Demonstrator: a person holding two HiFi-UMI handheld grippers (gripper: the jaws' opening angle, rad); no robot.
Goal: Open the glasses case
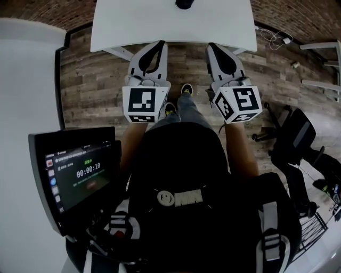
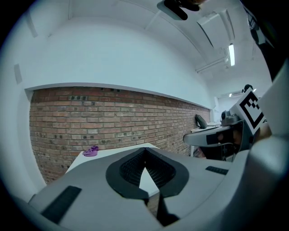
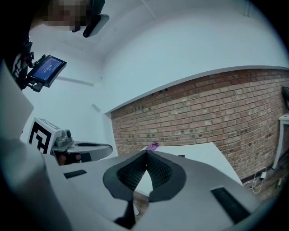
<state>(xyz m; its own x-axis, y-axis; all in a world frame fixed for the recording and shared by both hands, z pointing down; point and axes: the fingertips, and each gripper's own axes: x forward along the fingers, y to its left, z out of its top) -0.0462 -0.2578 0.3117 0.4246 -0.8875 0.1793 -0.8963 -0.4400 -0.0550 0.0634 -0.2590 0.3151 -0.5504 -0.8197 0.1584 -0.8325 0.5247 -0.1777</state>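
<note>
One black bag (image 1: 181, 160) is worn up close. Left hand-held gripper (image 1: 159, 43) and right hand-held gripper (image 1: 212, 46) (two in all) are closed tight, empty. One dark glasses case (image 1: 184, 4) is seen far along the white bench (image 1: 224, 26).

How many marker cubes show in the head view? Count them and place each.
2. One cube on the left claw, the other on the right claw; none seems hidden.

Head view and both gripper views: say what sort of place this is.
Probably an office or lab room rather than a home. It has a plain white table on a wood-plank floor, a bare brick wall below white plaster, and a ceiling strip light.
</note>
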